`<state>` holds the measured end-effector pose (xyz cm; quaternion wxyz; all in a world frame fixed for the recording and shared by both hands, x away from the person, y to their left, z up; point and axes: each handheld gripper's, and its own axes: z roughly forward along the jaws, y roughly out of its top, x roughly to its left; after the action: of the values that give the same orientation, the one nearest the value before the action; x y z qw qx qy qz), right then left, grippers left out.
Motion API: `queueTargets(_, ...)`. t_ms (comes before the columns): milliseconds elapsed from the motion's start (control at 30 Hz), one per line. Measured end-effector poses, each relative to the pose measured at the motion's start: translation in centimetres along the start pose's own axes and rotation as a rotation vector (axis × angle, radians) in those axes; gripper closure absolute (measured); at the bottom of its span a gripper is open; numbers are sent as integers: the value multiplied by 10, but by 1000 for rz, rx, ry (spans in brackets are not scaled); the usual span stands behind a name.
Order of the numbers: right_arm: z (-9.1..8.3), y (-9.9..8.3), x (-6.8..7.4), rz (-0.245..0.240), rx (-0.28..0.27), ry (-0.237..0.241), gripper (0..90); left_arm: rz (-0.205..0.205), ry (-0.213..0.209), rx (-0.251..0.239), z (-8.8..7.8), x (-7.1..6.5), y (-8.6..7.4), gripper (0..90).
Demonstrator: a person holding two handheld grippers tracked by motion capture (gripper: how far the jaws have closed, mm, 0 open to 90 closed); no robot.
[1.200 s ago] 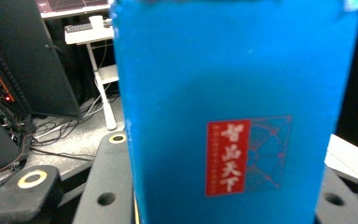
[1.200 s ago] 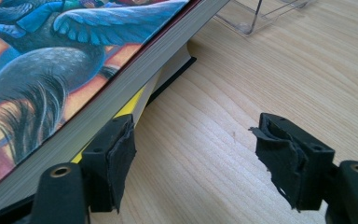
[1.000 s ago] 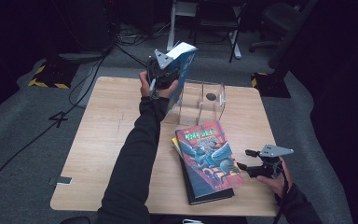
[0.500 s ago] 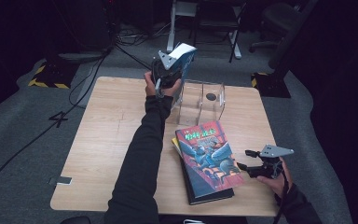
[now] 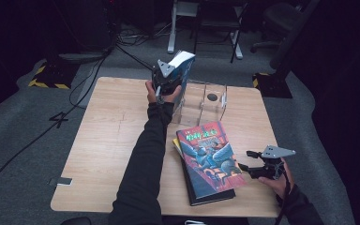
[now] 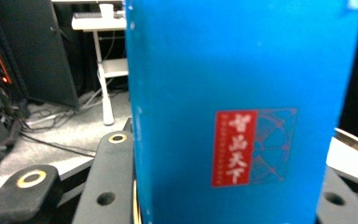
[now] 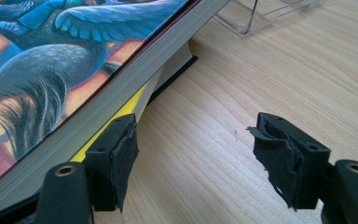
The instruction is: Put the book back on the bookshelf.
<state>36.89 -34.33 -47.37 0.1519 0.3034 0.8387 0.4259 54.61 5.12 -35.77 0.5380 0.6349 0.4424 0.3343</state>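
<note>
While the left gripper (image 5: 168, 80) clamps the blue book (image 5: 183, 65) upright above the clear rack (image 5: 201, 101), a tilt risks snagging a divider. The right gripper (image 5: 258, 168) sits open beside the book stack (image 5: 206, 161); it could nudge it.

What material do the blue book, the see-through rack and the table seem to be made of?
The blue book: paper with a smooth, slightly glossy card cover, judging by its white page edges. The see-through rack: probably clear acrylic, since the table shows through its dividers. The table: light wood or wood-look laminate, matte, with visible grain.
</note>
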Motion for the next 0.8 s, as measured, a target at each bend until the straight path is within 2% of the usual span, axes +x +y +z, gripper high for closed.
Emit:
queueTargets(67,0,0,0,1,-3,2,309,2,-12,-12,-3,1,-4,600)
queueTargets(333,0,0,0,0,1,0,311,31,-45,10,-20,3,-13,593)
queueTargets(533,1,0,0,1,6,-2,314,17,-60,38,-33,13,-20,591)
queueTargets(600,2,-1,0,1,10,-4,315,0,-75,41,-37,18,-21,592)
queueTargets(733,2,-1,1,4,15,-6,318,41,-83,76,-39,18,-17,588)
queueTargets(800,3,-1,0,4,20,-8,319,43,-87,88,-38,18,-15,584)
